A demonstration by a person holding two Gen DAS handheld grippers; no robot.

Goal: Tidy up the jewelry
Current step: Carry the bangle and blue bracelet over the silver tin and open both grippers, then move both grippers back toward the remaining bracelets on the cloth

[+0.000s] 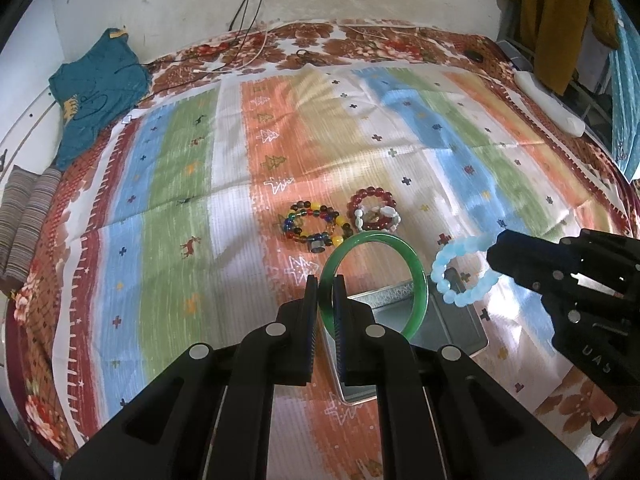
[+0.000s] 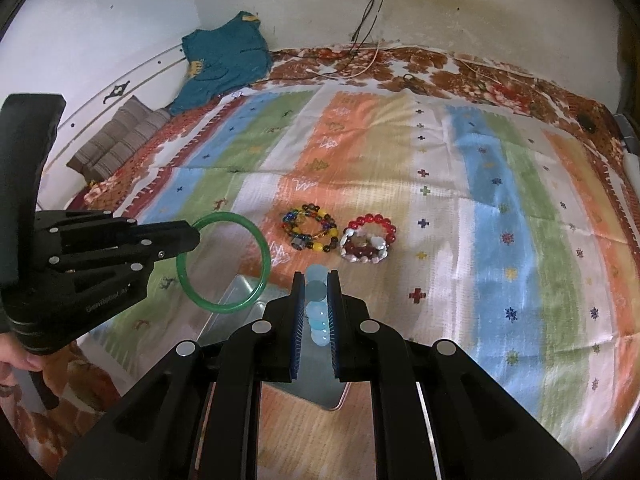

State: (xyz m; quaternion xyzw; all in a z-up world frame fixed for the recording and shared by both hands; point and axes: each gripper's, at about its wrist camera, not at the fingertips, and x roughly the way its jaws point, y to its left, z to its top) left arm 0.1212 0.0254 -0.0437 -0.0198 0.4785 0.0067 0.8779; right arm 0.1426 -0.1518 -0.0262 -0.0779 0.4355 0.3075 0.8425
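Note:
My left gripper (image 1: 325, 280) is shut on a green bangle (image 1: 416, 272) and holds it above a metal tin (image 1: 460, 320). It also shows in the right wrist view (image 2: 192, 236) with the bangle (image 2: 262, 256). My right gripper (image 2: 316, 276) is shut on a light blue bead bracelet (image 2: 318, 320), also over the tin (image 2: 236, 300). In the left wrist view the right gripper (image 1: 494, 250) holds the blue bracelet (image 1: 444, 268). A multicolour bead bracelet (image 1: 312, 226) (image 2: 310, 230) and a red and white bracelet pile (image 1: 374, 210) (image 2: 370, 238) lie on the striped cloth.
The striped cloth (image 1: 180, 184) covers a floral bedsheet (image 1: 36, 292). A teal garment (image 1: 94, 88) and a striped folded cloth (image 1: 24, 216) lie at the far left. Cables (image 1: 248, 8) hang on the wall. A white object (image 1: 548, 100) lies at the right edge.

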